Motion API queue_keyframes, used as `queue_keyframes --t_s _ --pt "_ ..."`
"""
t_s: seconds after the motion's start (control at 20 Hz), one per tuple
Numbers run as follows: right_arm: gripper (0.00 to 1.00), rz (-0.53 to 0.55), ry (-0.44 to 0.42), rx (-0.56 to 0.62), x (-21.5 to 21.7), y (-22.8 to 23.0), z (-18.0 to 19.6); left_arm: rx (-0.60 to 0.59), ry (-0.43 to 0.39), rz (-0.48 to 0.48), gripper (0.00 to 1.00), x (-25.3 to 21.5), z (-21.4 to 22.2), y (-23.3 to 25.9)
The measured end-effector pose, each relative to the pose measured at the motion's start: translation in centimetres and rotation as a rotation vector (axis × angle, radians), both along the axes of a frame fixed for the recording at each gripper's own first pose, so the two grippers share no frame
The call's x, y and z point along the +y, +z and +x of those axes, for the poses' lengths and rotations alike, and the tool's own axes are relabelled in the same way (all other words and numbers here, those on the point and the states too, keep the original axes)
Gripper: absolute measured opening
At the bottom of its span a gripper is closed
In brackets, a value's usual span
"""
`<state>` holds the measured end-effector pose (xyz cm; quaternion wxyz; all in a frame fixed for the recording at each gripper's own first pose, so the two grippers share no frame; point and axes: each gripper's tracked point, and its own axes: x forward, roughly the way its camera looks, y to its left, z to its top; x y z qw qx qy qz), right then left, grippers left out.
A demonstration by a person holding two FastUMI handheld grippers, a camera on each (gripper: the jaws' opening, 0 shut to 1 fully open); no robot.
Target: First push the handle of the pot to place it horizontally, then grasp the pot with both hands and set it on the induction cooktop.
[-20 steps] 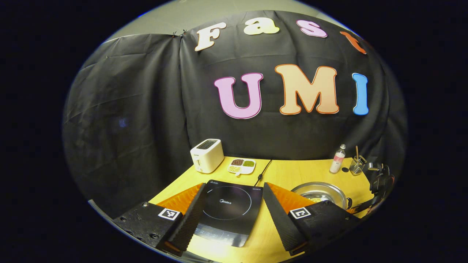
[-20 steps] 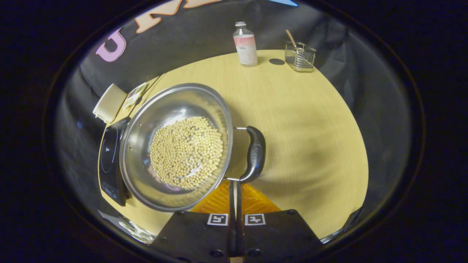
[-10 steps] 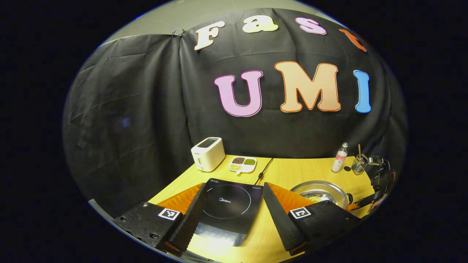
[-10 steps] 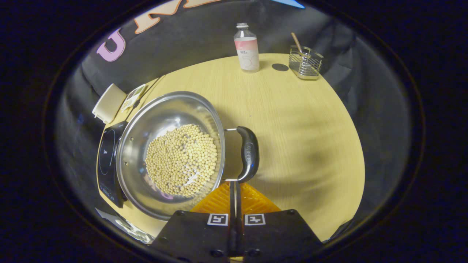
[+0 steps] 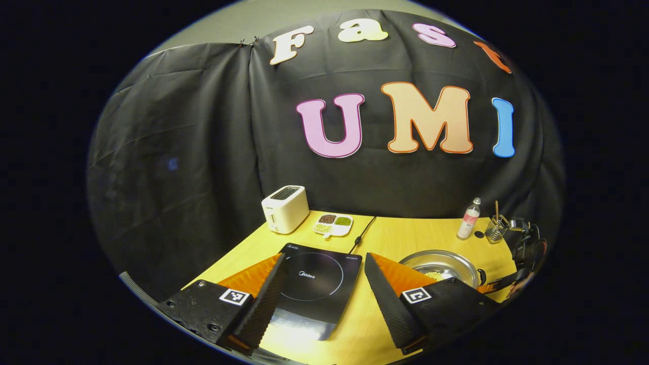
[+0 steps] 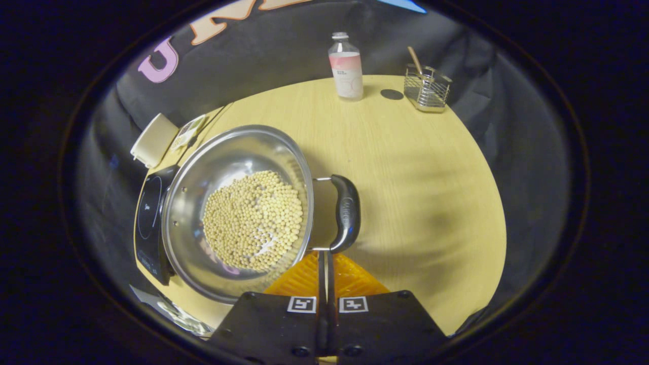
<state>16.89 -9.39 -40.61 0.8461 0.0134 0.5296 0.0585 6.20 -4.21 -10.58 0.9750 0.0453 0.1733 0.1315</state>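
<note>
Right hand-held gripper, fingers pressed together, tip touching the black handle of the soybean-filled steel pot on the table; left hand-held gripper spread wide above the induction cooktop; pot beside cooktop.

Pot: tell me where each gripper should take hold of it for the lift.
Grip the pot by its side handles. The black loop handle juts from the rim toward the right gripper, so that one comes from this side. The left gripper likely takes the opposite side, where any handle is hidden.
</note>
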Motion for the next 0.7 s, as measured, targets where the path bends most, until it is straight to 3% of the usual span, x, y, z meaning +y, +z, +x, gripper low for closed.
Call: queue_keyframes --t_s 0.35,0.5,0.7 --pt "0.03 -0.015 0.036 -0.01 0.0 -0.1 0.0 0.004 0.0 0.013 0.94 0.2 -0.4 -0.1" --pt "0.03 -0.09 0.072 0.016 -1.2 -1.4 -0.9 0.0 0.003 0.004 0.94 0.2 -0.7 -0.2" --pt "0.0 -0.112 0.095 0.032 -1.4 -2.3 -2.4 0.004 0.004 0.006 0.94 0.2 -1.1 -0.5"
